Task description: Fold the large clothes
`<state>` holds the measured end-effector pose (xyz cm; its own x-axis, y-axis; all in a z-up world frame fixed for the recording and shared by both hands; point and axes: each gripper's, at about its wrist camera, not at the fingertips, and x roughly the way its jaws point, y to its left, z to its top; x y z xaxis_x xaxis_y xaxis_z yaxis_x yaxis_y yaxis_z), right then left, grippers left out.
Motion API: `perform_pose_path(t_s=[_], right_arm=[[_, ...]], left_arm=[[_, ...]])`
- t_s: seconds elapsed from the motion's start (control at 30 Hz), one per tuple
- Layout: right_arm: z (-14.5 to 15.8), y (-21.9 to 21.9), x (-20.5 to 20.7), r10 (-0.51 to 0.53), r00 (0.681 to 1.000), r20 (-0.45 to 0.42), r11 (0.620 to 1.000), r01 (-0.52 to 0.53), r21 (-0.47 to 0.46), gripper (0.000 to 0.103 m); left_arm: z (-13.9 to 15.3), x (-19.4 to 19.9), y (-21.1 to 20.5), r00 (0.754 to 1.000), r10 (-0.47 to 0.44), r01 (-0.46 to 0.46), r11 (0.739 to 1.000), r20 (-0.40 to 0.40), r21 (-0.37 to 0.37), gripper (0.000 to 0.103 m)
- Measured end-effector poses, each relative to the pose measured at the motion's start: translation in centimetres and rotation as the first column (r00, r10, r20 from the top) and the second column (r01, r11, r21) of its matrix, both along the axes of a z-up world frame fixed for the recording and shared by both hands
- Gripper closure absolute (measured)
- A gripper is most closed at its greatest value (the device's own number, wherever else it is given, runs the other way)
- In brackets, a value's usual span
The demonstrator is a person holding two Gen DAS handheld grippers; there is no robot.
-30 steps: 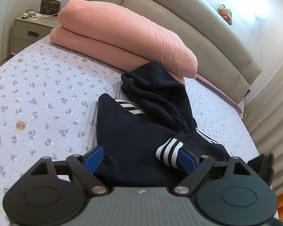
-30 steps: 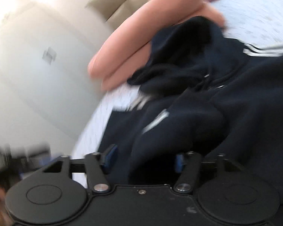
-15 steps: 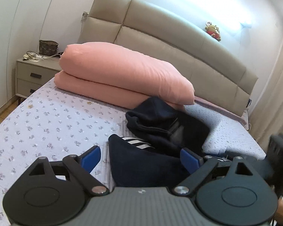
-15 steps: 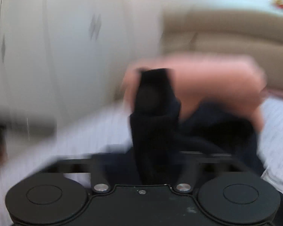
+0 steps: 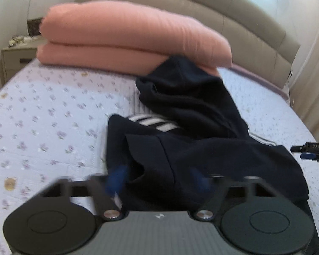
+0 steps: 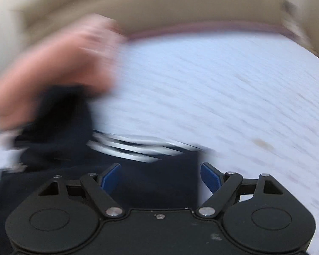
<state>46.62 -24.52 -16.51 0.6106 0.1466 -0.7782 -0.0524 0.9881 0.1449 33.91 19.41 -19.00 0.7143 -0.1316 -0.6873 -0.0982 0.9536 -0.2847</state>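
Observation:
A dark navy hoodie (image 5: 191, 131) with white stripes lies crumpled on the bed, its hood against the pink bedding. My left gripper (image 5: 159, 180) hangs over its near edge with its blue pads apart, blurred by motion; fabric lies between them, unpinched. In the blurred right wrist view the hoodie (image 6: 155, 182) fills the lower left. My right gripper (image 6: 160, 177) is open above the dark cloth beside the white stripes. The right gripper (image 5: 308, 152) also shows at the right edge of the left wrist view.
A folded pink duvet (image 5: 129, 36) lies at the head of the bed against the beige padded headboard (image 5: 234, 14). The floral quilted bedspread (image 5: 42, 110) covers the mattress. A nightstand (image 5: 12, 61) stands at the far left.
My right gripper let go of the dark fabric it held up and opened, swinging to the right over the bed. My left gripper dropped lower toward the hoodie, its jaws narrower.

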Motion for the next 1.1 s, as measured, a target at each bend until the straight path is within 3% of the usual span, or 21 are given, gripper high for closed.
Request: perform_pose_path(t_s=[0.07, 0.13, 0.2, 0.23, 0.27, 0.37, 0.43, 0.5, 0.53, 0.57, 0.6, 0.63, 0.67, 0.73, 0.83, 1.0, 1.1], right_arm=[[-1.2, -1.2, 0.7, -0.009, 0.999, -0.038, 1.0, 0.009, -0.003, 0.005], [-2.1, -3.0, 0.9, -0.031, 0.996, -0.087, 0.999, 0.034, 0.036, 0.008], [-2.2, -3.8, 0.3, -0.041, 0.995, -0.088, 0.991, 0.052, 0.125, 0.051], [-2.3, -4.1, -0.1, -0.03, 0.997, -0.073, 0.987, 0.042, 0.155, 0.095], [-1.9, -3.7, -0.2, -0.031, 0.998, -0.047, 0.986, 0.038, 0.161, 0.097], [-1.2, -3.8, -0.3, -0.075, 0.996, 0.056, 0.98, 0.064, 0.189, 0.097], [-2.3, -4.5, 0.5, -0.092, 0.996, 0.01, 0.97, 0.087, 0.225, 0.097], [-2.9, -4.3, 0.7, -0.056, 0.998, -0.023, 0.981, 0.059, 0.183, 0.096], [-2.9, -4.2, 0.6, -0.047, 0.999, -0.023, 0.986, 0.05, 0.159, 0.09], [-2.4, -4.2, 0.1, -0.042, 0.999, -0.018, 0.99, 0.044, 0.136, 0.067], [-2.0, -4.2, -0.5, -0.05, 0.999, -0.02, 0.993, 0.052, 0.106, 0.052], [-1.6, -4.2, -1.0, -0.065, 0.998, -0.021, 0.995, 0.066, 0.068, 0.024], [-0.9, -4.1, -1.7, -0.067, 0.998, -0.013, 0.997, 0.067, 0.046, 0.02], [-0.1, -2.9, -2.8, -0.004, 1.0, 0.003, 0.999, 0.004, 0.042, 0.02], [1.3, 0.3, -4.8, 0.16, 0.987, 0.023, 0.987, -0.16, 0.012, 0.02], [-0.4, 7.6, -6.7, 0.406, 0.914, -0.021, 0.908, -0.406, -0.107, 0.02], [-2.9, 10.1, -7.6, 0.422, 0.9, -0.11, 0.887, -0.435, -0.152, 0.02]], left_arm=[[-0.7, 1.2, -0.4, 0.998, -0.008, 0.01, 0.999, -0.057, 0.041, 0.087], [-0.6, 1.5, -0.7, 0.997, -0.013, 0.017, 0.998, -0.07, 0.057, 0.092], [0.3, 0.6, -1.0, 0.999, -0.031, 0.032, 0.997, -0.018, 0.068, 0.092], [0.8, 0.1, -1.1, 1.0, -0.027, 0.026, 0.996, 0.007, 0.086, 0.092], [1.2, -0.4, -1.0, 1.0, -0.016, 0.013, 0.995, 0.026, 0.1, 0.092], [1.4, -0.7, -0.2, 0.999, 0.026, -0.029, 0.992, 0.023, 0.124, 0.092], [0.3, -0.4, 0.6, 0.998, 0.035, -0.03, 0.994, -0.045, 0.109, 0.092], [-0.7, -0.4, 0.8, 0.995, 0.023, -0.015, 0.996, -0.097, 0.084, 0.089], [-0.6, -0.6, 0.7, 0.995, 0.015, -0.007, 0.996, -0.094, 0.089, 0.083], [-0.3, -0.9, 0.6, 0.997, 0.007, 0.001, 0.995, -0.081, 0.098, 0.076], [0.2, -1.1, 0.5, 0.998, -0.002, 0.009, 0.995, -0.069, 0.103, 0.068], [0.7, -1.2, 0.4, 0.998, -0.015, 0.022, 0.995, -0.063, 0.1, 0.049], [1.4, -1.2, 0.3, 0.998, -0.03, 0.035, 0.995, -0.051, 0.098, 0.029], [2.8, -0.4, 0.0, 0.998, -0.062, 0.064, 0.992, -0.022, 0.109, 0.014], [4.8, 3.3, -0.1, 0.993, -0.12, 0.121, 0.987, -0.014, 0.11, 0.015], [7.1, 13.1, 0.3, 0.976, -0.215, 0.208, 0.968, 0.037, 0.139, 0.016], [7.5, 19.2, 1.1, 0.97, -0.239, 0.234, 0.968, 0.054, 0.086, 0.016]])
